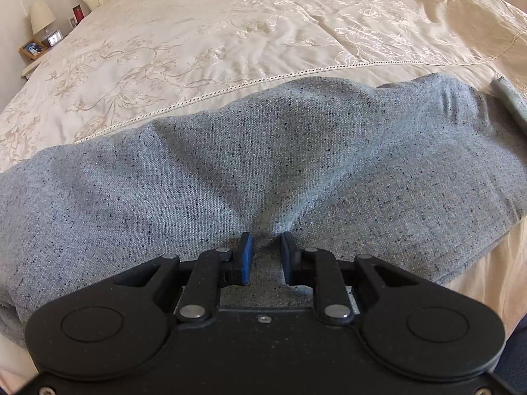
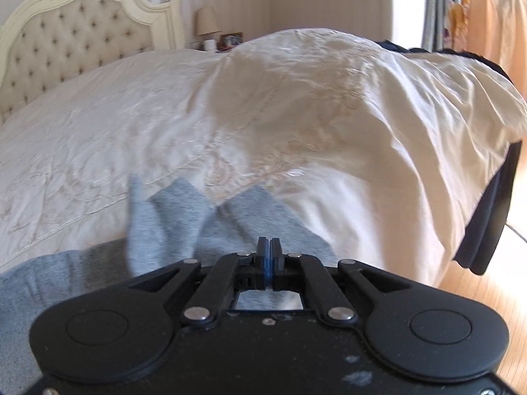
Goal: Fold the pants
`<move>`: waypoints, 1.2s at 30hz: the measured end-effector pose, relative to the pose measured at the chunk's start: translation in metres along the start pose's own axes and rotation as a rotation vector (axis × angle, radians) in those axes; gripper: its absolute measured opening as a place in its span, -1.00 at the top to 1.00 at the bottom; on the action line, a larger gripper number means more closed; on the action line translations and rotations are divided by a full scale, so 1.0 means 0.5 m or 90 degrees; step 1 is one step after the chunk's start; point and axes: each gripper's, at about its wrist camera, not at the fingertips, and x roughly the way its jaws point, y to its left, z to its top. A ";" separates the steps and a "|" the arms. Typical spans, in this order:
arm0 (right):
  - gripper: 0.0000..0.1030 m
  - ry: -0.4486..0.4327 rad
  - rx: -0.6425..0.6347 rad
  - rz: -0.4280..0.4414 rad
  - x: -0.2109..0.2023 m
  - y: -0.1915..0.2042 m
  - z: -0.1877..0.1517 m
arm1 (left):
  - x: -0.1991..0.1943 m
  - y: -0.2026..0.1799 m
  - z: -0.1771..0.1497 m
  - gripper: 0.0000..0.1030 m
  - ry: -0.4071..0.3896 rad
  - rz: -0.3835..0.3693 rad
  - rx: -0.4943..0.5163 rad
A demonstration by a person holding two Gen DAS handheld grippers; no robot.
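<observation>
Grey speckled pants point(image 1: 263, 164) lie along the near bed edge. My left gripper point(image 1: 266, 256) pinches a bunched ridge of them; my right gripper point(image 2: 269, 256) is clamped tight over the leg ends point(image 2: 184, 217). A thin bite could slip. Beyond, the cream embroidered bedspread point(image 1: 230, 49) offers broad folding room.

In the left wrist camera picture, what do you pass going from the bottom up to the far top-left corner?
Black left hand-held gripper → speckled grey fabric pants → cream embroidered bedspread → small wooden picture frame → white-shaded table lamp.
</observation>
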 end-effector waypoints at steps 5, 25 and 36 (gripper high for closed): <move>0.52 -0.037 -0.024 0.034 -0.026 0.007 -0.008 | 0.001 -0.005 0.001 0.44 0.001 0.011 0.000; 0.88 -0.013 -0.271 0.093 0.036 0.271 -0.048 | 0.004 0.033 0.021 0.44 0.039 -0.049 -0.048; 0.87 0.037 0.039 0.031 0.028 -0.010 0.010 | -0.008 0.041 0.027 0.43 0.039 -0.070 -0.036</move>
